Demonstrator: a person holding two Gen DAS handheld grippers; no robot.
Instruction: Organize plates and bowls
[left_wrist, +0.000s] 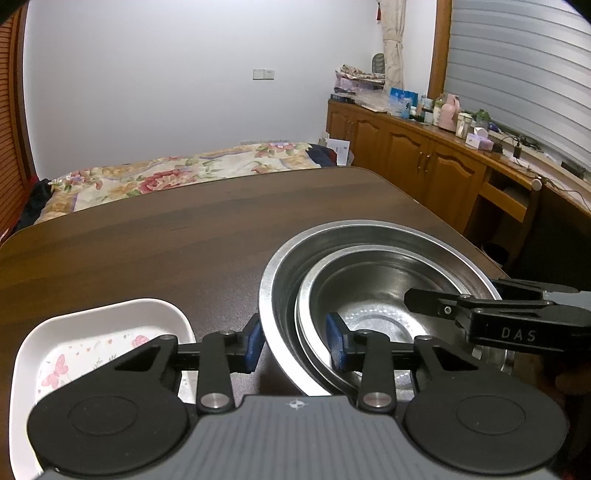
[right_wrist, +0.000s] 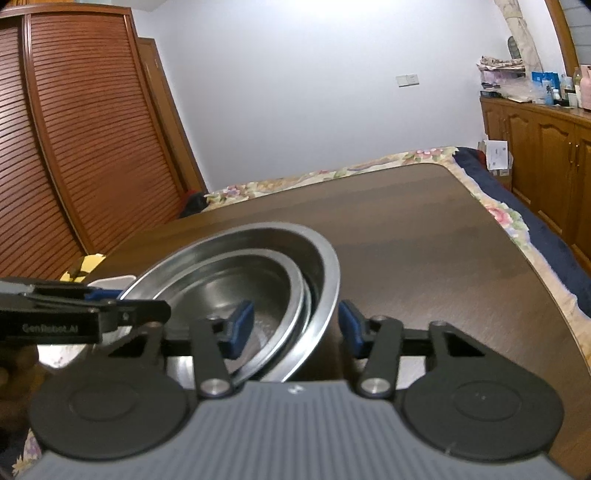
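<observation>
Bowls (left_wrist: 369, 280) nested on table (left_wrist: 184, 229) | left claw (left_wrist: 295, 347) open astride rims | right claw (right_wrist: 291, 328) likewise

A home bedroom: a bed (left_wrist: 177, 173) under a floral quilt beyond the dark wooden table (left_wrist: 184, 236), a louvred wardrobe (right_wrist: 74, 140), cluttered wooden cabinets (left_wrist: 417, 158).

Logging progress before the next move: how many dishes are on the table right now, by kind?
Steel bowls: 2, a small bowl nested in a big bowl, both grippers' jaws straddling the rims
White plates: 1, a plate with a butterfly print, left of the bowls
Total: 3
</observation>
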